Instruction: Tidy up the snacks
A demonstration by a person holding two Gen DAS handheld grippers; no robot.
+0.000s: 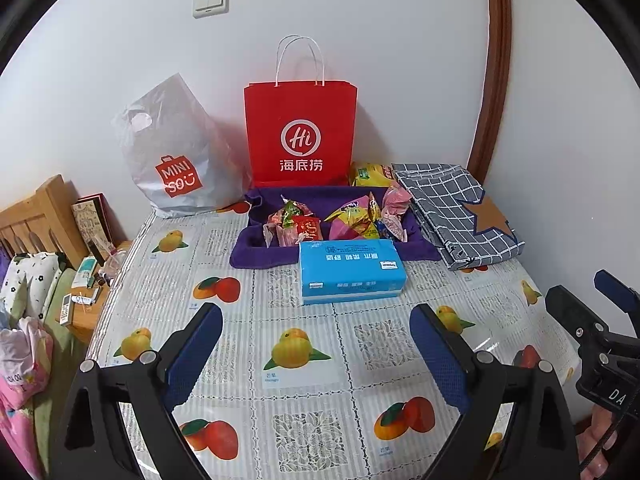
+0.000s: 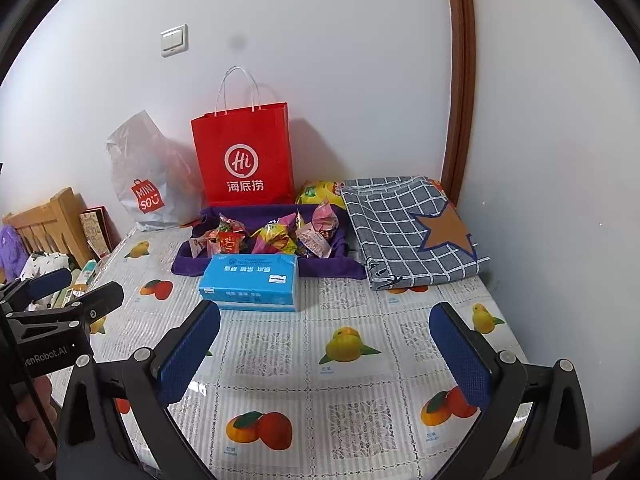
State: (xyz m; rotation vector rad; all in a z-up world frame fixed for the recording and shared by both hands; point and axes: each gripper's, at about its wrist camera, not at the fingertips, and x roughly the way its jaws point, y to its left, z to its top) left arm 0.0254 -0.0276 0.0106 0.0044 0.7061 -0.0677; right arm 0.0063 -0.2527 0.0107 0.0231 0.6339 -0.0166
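Two tools hover over the desk (image 1: 304, 360), both spread wide and empty: the left tool (image 1: 316, 356) and the right tool (image 2: 326, 356) each show bare cloth between their blue pads. Neither touches anything.

Going left to right, the white bag (image 1: 172, 152) leans on the wall at the desk's back left corner, near the edge above the bed. A careless sweep there could knock it off. Next stands the red bag (image 1: 301, 132), upright just behind the tray (image 1: 256, 258). It looks light and tall, so a nudge from a tool reaching deep into the tray would likely tip it forward onto the snacks.

The snacks (image 1: 344, 220) lie piled in the purple tray, at the middle back of the desk. Their wrappers look slick and crinkly and overlap one another; a wide grab may catch two at once, or pinch only a loose twisted end that slips out on the lift. The tray's soft wall may also snag a pad and drag.

The tissue pack (image 1: 350, 270) sits touching the tray's front wall, straight in the approach path. A low reach would shove it into the tray, or push it off line.

A yellow packet (image 1: 370, 174) is half hidden behind the tray's right corner and easy to miss. Furthest right, the folded cloth (image 1: 456, 216) lies beside the tray and could be rumpled by the right tool.
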